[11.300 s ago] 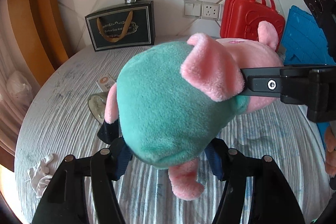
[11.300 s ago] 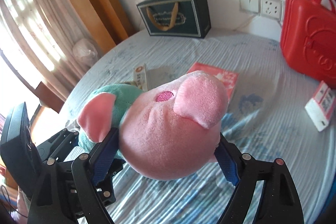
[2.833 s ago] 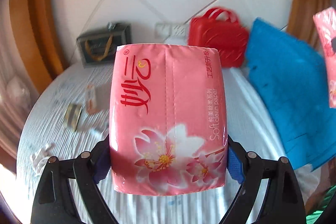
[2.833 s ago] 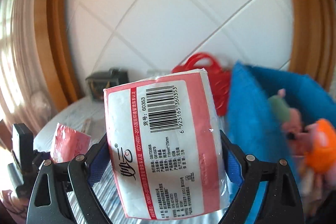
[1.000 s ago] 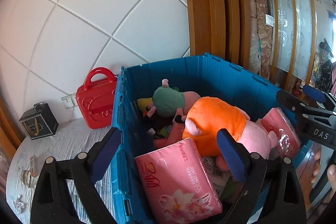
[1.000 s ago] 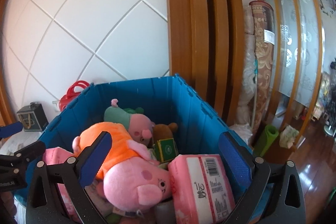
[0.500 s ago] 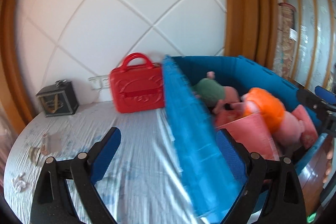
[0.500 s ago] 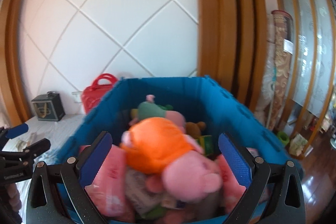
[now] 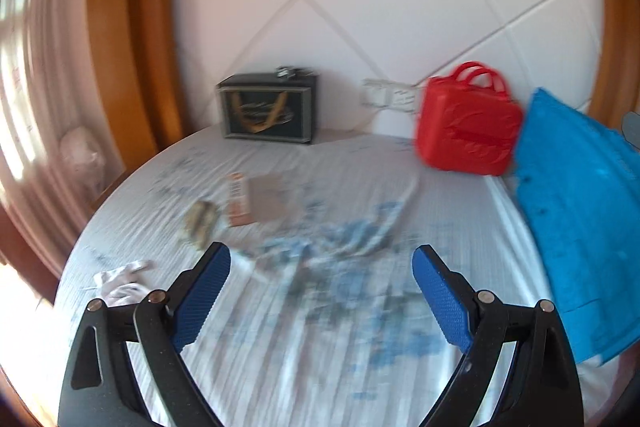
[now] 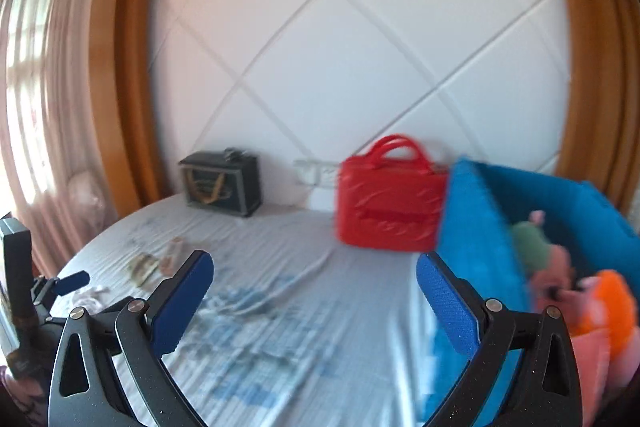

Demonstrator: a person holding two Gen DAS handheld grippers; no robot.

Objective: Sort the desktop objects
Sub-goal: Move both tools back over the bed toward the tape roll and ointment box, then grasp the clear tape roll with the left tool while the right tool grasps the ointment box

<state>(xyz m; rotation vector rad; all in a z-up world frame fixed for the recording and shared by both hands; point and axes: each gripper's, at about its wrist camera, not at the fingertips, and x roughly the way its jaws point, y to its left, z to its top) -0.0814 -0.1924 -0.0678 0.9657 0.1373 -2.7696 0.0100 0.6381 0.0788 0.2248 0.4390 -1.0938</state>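
Jaws stand apart and empty on your left gripper and right gripper, between loads. Ahead on the table lie a small box and a crumpled cloth; judge one next for the blue bin.

Motion blur is smearing the small flat items lying on the tabletop so their print is perhaps unreadable, while the blue bin is running off the right edge, hiding most of its plush toys.
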